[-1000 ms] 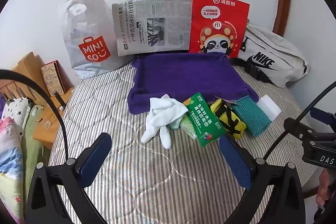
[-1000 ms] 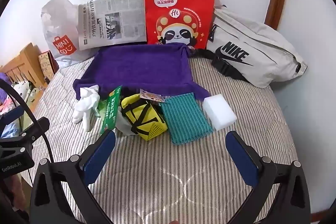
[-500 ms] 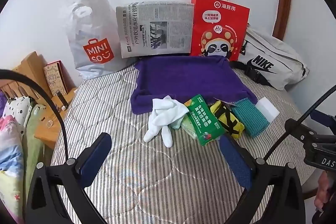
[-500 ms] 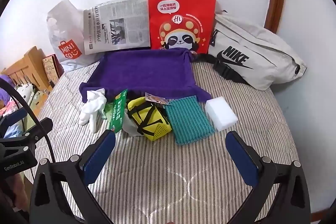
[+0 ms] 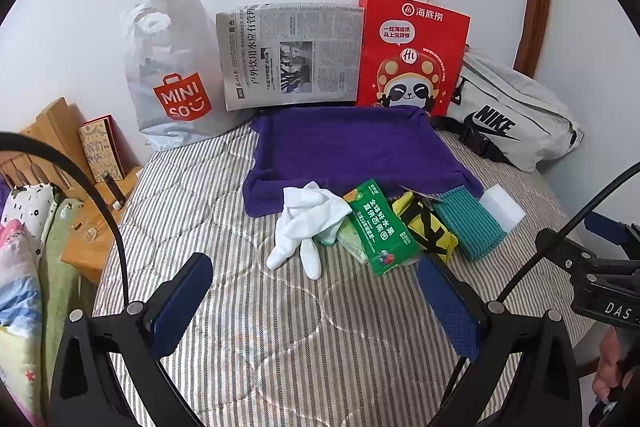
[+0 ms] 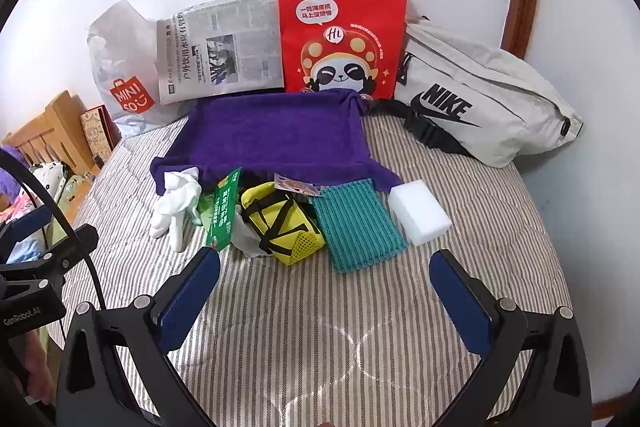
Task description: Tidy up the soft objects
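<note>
Left claw: jaws wide apart, empty, over the striped bed. Glove at 12 o'clock, near; green packet at 1. Right claw: jaws wide apart, empty. Yellow pouch at 11, teal cloth at 12, white sponge at 1. Purple towel beyond the row, at 12.
</note>
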{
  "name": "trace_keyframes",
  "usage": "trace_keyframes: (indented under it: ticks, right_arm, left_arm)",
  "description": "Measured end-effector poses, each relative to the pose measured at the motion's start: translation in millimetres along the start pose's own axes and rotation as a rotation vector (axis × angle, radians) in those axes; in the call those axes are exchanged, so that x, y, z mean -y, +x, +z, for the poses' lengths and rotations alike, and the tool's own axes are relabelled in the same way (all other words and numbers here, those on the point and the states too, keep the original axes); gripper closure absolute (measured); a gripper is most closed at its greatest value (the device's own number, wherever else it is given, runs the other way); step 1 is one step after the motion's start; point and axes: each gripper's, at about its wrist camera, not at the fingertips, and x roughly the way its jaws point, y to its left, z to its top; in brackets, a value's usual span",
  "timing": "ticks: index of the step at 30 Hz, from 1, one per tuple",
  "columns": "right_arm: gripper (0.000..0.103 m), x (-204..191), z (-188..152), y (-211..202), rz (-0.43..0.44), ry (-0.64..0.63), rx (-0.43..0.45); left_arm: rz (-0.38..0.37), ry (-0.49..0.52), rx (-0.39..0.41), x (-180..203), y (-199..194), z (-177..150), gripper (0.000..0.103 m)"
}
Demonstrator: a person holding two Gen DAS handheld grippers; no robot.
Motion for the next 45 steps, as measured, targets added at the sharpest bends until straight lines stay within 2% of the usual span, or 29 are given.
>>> trace_keyframes:
  ticks: [45]
  right_arm:
    - [0.0, 2.9, -3.3, 2.3, -0.007, 0.013, -0.002]
  left_arm:
    - [0.008, -0.002, -0.015, -2.2, 3.0, 2.3, 0.0]
